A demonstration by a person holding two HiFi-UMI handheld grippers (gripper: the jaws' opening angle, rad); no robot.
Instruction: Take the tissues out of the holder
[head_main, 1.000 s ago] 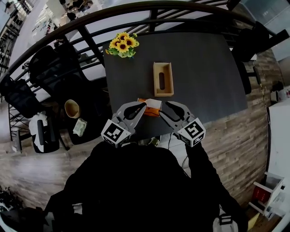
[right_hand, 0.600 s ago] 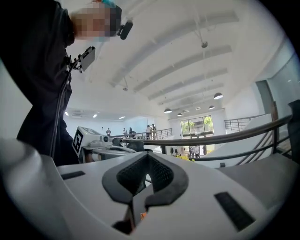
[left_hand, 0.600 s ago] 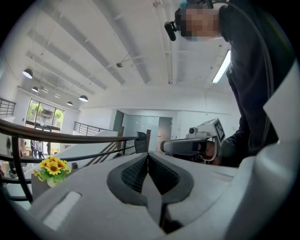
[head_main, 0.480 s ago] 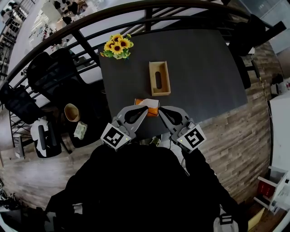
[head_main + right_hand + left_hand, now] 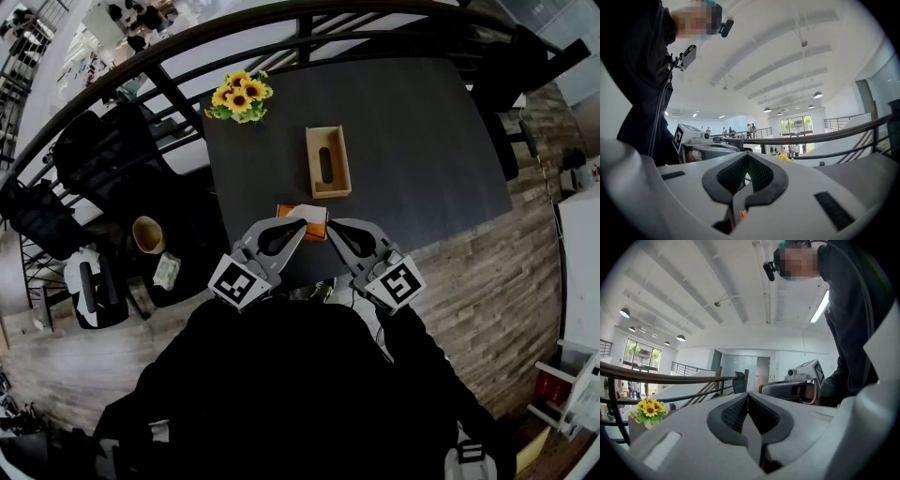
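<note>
Both pairs are together: my right jaws just closed on the pack (image 5: 309, 217), mid-frame beside my left jaws, already out of the holder (image 5: 327, 161).

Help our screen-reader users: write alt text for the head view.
The left tongs and right tongs, both shut, meet at an orange tissue pack at the near edge of the dark table. Farther back sit a wooden holder and sunflowers.

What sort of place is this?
Probably an open office or lobby gallery: a dark table beside a railing, an office chair, round ceiling lamps.
</note>
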